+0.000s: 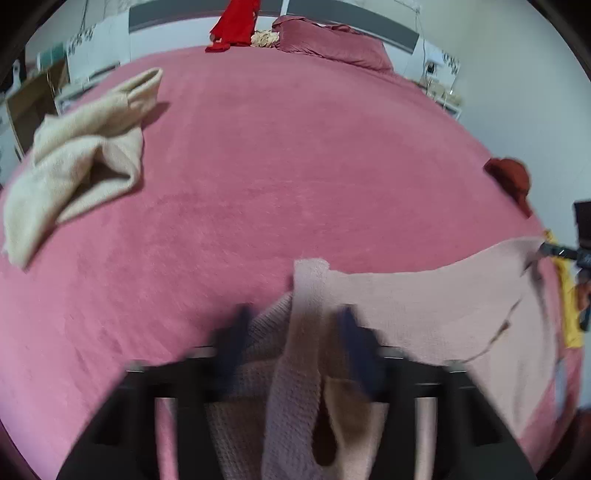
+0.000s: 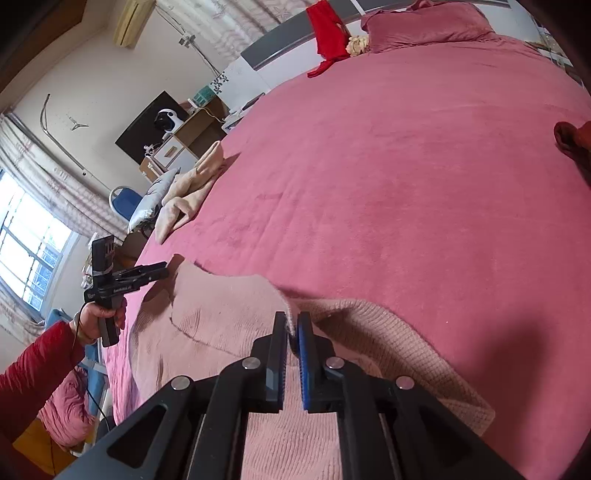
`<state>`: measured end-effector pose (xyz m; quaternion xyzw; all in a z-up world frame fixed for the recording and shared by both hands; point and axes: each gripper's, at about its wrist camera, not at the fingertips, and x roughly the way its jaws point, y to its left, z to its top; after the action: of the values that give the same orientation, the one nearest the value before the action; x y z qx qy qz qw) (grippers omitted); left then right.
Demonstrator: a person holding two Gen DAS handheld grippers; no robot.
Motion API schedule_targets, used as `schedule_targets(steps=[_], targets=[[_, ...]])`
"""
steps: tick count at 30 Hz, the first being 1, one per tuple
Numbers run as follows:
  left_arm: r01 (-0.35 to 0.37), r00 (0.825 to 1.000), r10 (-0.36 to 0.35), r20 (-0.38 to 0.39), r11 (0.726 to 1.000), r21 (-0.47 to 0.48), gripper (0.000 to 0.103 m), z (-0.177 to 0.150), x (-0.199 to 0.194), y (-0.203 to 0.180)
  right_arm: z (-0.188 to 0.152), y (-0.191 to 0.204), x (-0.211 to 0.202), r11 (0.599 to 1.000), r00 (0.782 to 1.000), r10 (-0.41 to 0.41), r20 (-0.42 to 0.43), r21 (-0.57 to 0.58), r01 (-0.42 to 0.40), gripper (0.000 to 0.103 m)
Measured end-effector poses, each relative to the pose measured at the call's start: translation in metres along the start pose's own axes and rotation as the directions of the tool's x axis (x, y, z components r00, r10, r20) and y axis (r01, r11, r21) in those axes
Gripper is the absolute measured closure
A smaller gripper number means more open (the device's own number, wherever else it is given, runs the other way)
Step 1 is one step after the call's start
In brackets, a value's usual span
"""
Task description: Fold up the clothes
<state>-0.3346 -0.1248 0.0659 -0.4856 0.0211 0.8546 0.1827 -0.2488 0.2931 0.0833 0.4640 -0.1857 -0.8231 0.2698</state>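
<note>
A pale pink knit sweater (image 1: 424, 306) lies at the near edge of the pink bed (image 1: 295, 147). In the left wrist view my left gripper (image 1: 295, 328) is blurred, with its fingers standing apart. A raised fold of the sweater runs between them, and the pads do not press on it. From the right wrist view, the left gripper (image 2: 162, 273) sits at the sweater's (image 2: 221, 325) far left corner, held by a hand in a red sleeve (image 2: 37, 369). My right gripper (image 2: 291, 325) is shut on the sweater's upper edge. It also shows at the right rim (image 1: 554, 251), pinching that edge.
A crumpled beige garment (image 1: 81, 155) lies at the bed's left side. At the head of the bed are a red garment (image 1: 236, 22) and a pink pillow (image 1: 332, 40). A dark red garment (image 1: 511, 181) sits at the right edge. Bedside furniture (image 2: 184, 140) stands to the left.
</note>
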Motion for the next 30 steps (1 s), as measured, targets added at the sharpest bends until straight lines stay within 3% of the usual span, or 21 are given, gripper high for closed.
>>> schedule_targets(steps=[6, 7, 8, 9, 12, 16, 20, 25, 29, 30], targets=[[-0.034, 0.998, 0.036, -0.044, 0.999, 0.03, 0.03, 0.012, 0.021, -0.007, 0.0, -0.001, 0.011, 1.0, 1.0, -0.01, -0.018, -0.008, 0.01, 0.099], [-0.036, 0.998, 0.037, -0.054, 0.999, 0.017, 0.042, 0.012, 0.023, -0.007, 0.0, -0.001, 0.011, 1.0, 1.0, -0.013, -0.018, -0.009, 0.012, 0.099], [-0.035, 0.998, 0.035, -0.06, 0.999, 0.008, 0.089, 0.012, 0.024, -0.007, -0.001, -0.001, 0.011, 1.0, 1.0, -0.017, -0.017, -0.007, 0.017, 0.099], [-0.032, 0.997, 0.032, -0.065, 0.999, 0.0, 0.1, 0.011, 0.026, -0.006, -0.001, -0.001, 0.011, 1.0, 1.0, -0.021, -0.016, -0.006, 0.021, 0.099], [-0.009, 0.999, 0.01, -0.031, 1.0, 0.016, 0.1, 0.008, 0.022, -0.008, -0.002, -0.002, 0.007, 1.0, 1.0, -0.027, -0.009, -0.011, 0.027, 0.099], [0.045, 0.992, -0.043, 0.122, 0.999, -0.013, 0.1, 0.001, -0.012, -0.001, -0.004, -0.003, -0.004, 1.0, 1.0, -0.025, 0.018, -0.004, 0.025, 0.099], [0.133, 0.95, -0.137, 0.28, 0.991, 0.035, 0.1, -0.018, -0.057, 0.003, -0.014, 0.005, -0.021, 1.0, 0.999, -0.004, 0.037, -0.031, 0.005, 0.099], [0.235, 0.889, -0.297, 0.349, 0.949, 0.208, 0.1, -0.065, -0.101, -0.013, -0.046, 0.019, -0.034, 0.996, 1.0, -0.011, 0.002, -0.087, 0.011, 0.099], [0.213, 0.917, -0.291, 0.274, 0.935, 0.282, 0.097, -0.102, -0.094, -0.021, -0.078, 0.02, -0.032, 0.992, 0.997, -0.065, -0.035, -0.112, 0.06, 0.099], [0.186, 0.934, -0.262, 0.242, 0.937, 0.296, 0.097, -0.11, -0.087, -0.021, -0.084, 0.016, -0.028, 0.991, 0.995, -0.09, -0.048, -0.102, 0.084, 0.097]])
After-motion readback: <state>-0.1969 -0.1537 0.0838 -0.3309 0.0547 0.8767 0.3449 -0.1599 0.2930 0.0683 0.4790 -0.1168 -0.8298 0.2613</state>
